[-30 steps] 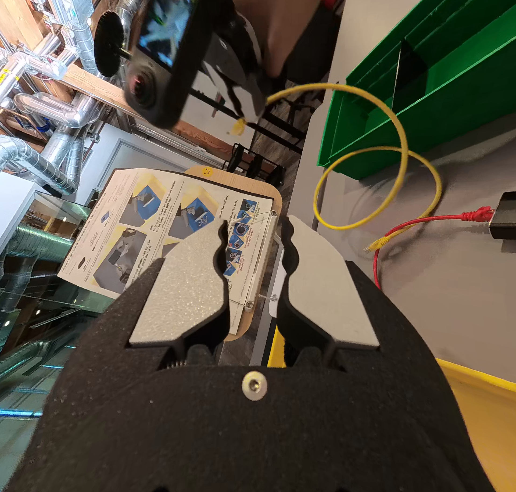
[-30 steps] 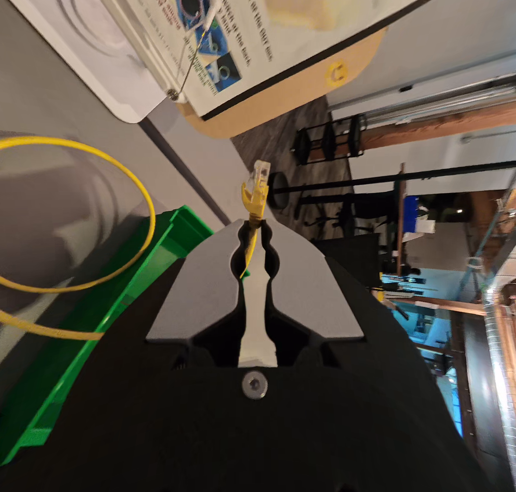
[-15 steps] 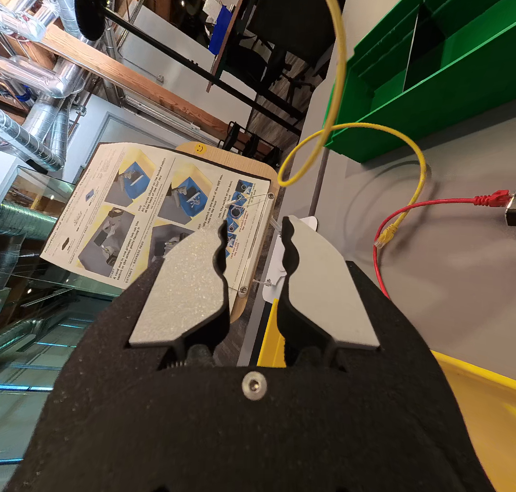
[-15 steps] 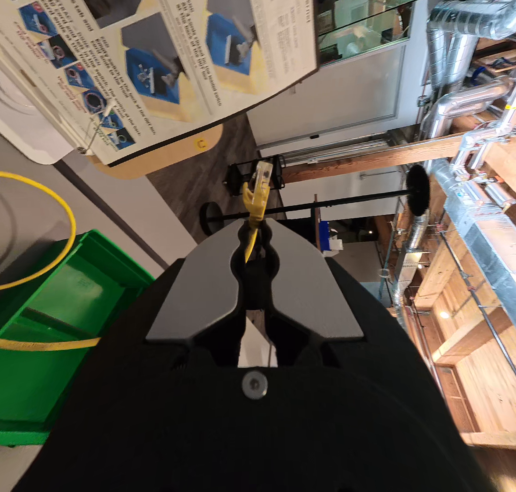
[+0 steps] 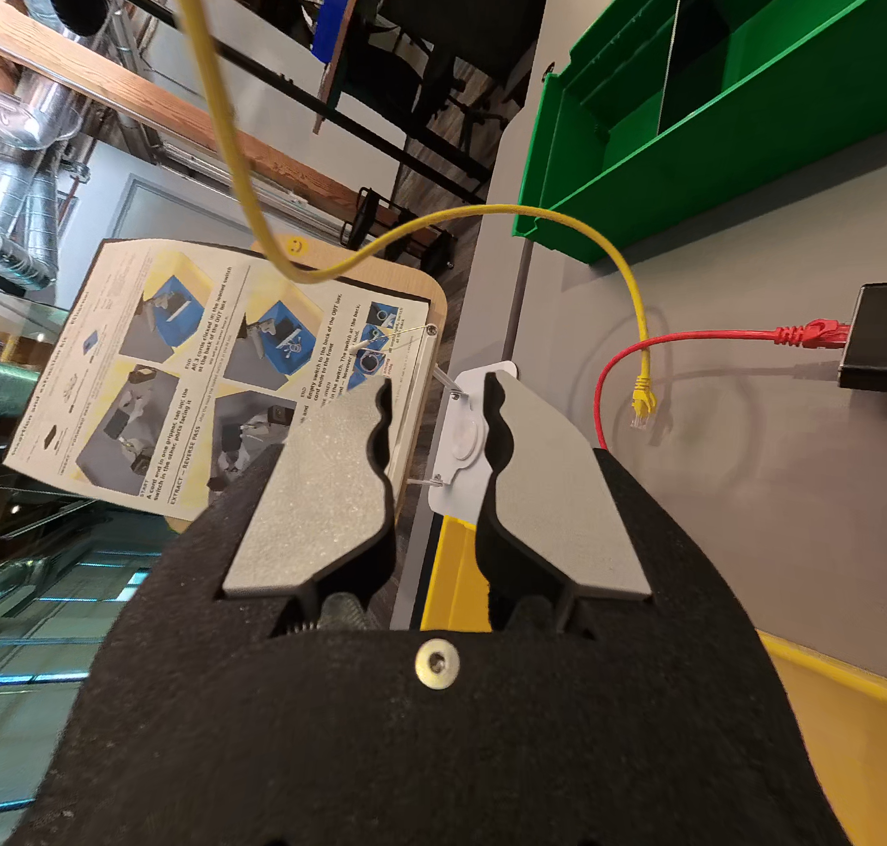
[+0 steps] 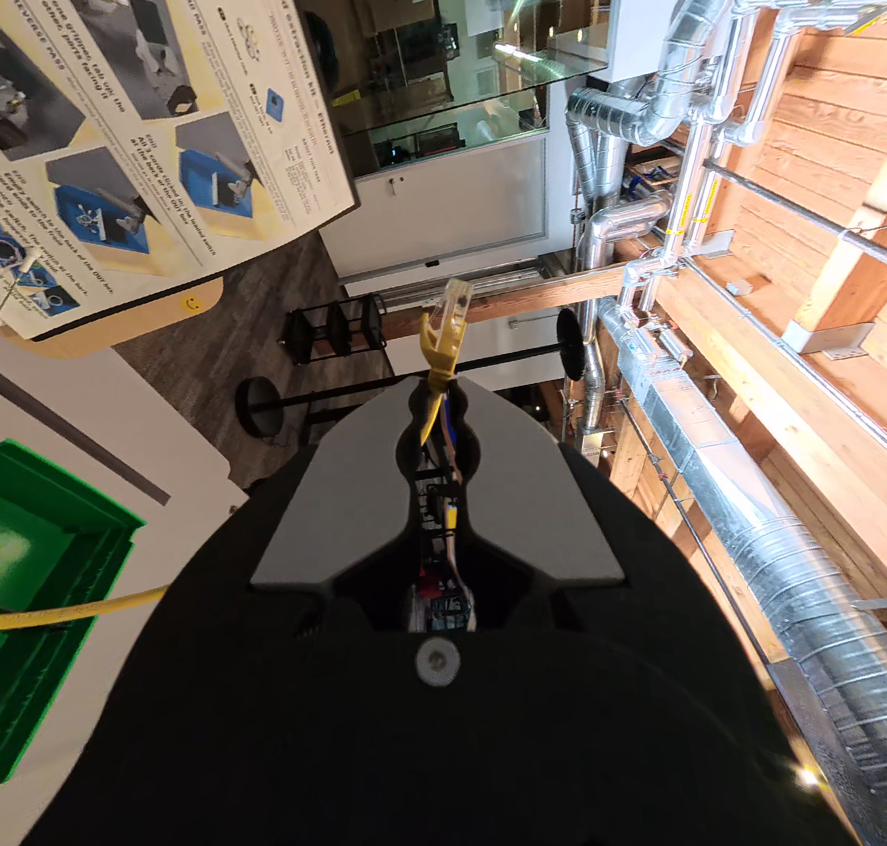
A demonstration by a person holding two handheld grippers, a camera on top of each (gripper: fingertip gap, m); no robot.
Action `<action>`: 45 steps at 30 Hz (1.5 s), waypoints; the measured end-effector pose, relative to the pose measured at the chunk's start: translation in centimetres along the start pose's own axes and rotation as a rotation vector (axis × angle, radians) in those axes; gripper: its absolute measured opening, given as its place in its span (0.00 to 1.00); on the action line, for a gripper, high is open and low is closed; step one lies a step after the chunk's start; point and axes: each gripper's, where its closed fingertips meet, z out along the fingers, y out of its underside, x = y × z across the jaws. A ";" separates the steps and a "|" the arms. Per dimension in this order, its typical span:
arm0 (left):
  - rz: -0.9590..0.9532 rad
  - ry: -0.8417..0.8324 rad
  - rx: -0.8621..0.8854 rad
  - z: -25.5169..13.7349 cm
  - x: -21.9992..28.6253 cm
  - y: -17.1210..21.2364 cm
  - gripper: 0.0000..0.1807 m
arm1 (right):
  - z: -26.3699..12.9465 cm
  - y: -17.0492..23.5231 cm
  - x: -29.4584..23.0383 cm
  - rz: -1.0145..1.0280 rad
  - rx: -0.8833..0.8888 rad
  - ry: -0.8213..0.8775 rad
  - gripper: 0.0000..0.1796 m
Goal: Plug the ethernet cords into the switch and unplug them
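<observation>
My right gripper (image 6: 437,381) is shut on the yellow ethernet cord just behind its plug (image 6: 446,323), which sticks out past the fingertips, raised high and pointing at the room. In the left wrist view the yellow cord (image 5: 566,223) hangs in a long arc from above down to its other plug (image 5: 643,400), which rests on the grey table. A red cord (image 5: 696,338) is plugged into the black switch (image 5: 864,343) at the right edge. My left gripper (image 5: 437,386) is open and empty, held above the table's near edge.
A green bin (image 5: 720,103) stands at the back right and shows in the right wrist view (image 6: 57,535) too. A yellow bin (image 5: 816,727) sits under my left gripper. An instruction sheet on a wooden clipboard stand (image 5: 240,367) stands to the left, on a white base (image 5: 461,439). About 40 cm separates my left fingertips from my right.
My right gripper has risen and tilted up with the yellow plug, leaving the left wrist view. The yellow cord's loop has been pulled up off the table; its free plug slid along.
</observation>
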 end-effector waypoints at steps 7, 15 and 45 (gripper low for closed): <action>0.005 0.082 -0.033 1.8 2.3 -0.2 0.19 | -3.2 -1.6 4.1 0.047 0.039 0.052 0.05; -0.111 0.109 -0.042 3.2 2.9 -0.6 0.18 | -4.7 0.1 7.2 0.118 0.019 0.063 0.05; -0.597 0.263 -0.018 18.3 8.5 -7.3 0.04 | -4.4 6.8 5.1 0.220 0.043 -0.047 0.05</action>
